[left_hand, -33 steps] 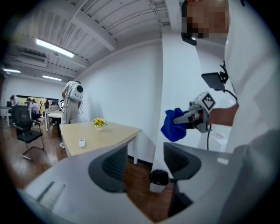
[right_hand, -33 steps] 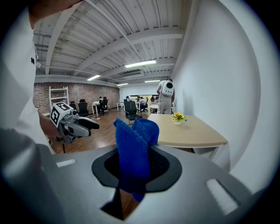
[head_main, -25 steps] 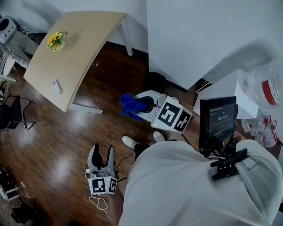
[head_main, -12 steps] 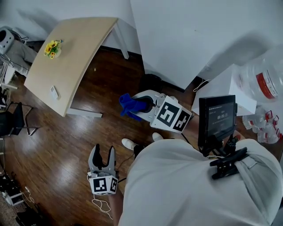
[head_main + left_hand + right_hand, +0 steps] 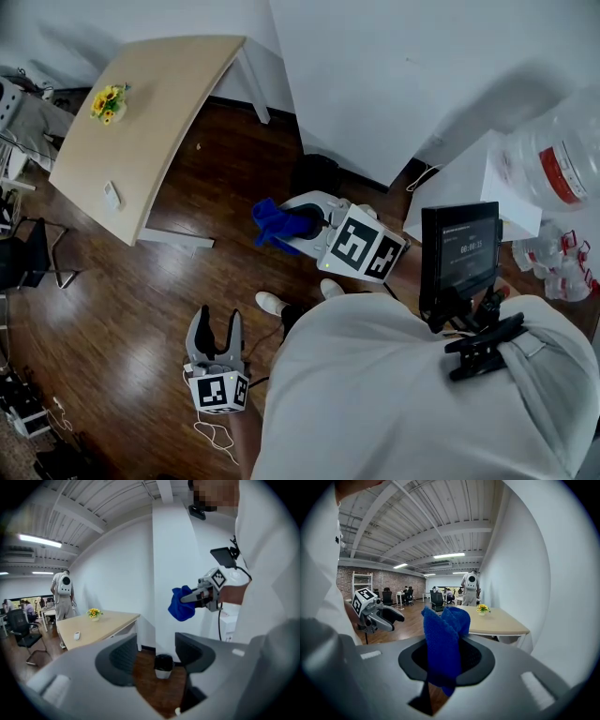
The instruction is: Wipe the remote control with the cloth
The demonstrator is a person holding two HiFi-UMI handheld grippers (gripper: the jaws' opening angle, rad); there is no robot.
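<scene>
Pinching a blue cloth (image 5: 274, 223) in the right claw (image 5: 302, 222), we hold it above the dark wooden floor (image 5: 122, 309), well apart from the remote control (image 5: 112, 194). The remote control lies flat near the edge of the pale wooden surface (image 5: 159, 112), and a pot of yellow flowers (image 5: 108, 99) stands farther along it. Our left claw (image 5: 216, 324) is spread, with nothing between its pads. A black bin (image 5: 316, 173) stands at the foot of the white wall (image 5: 394, 84), near the cloth. An office chair (image 5: 28, 251) stands beside the surface.
</scene>
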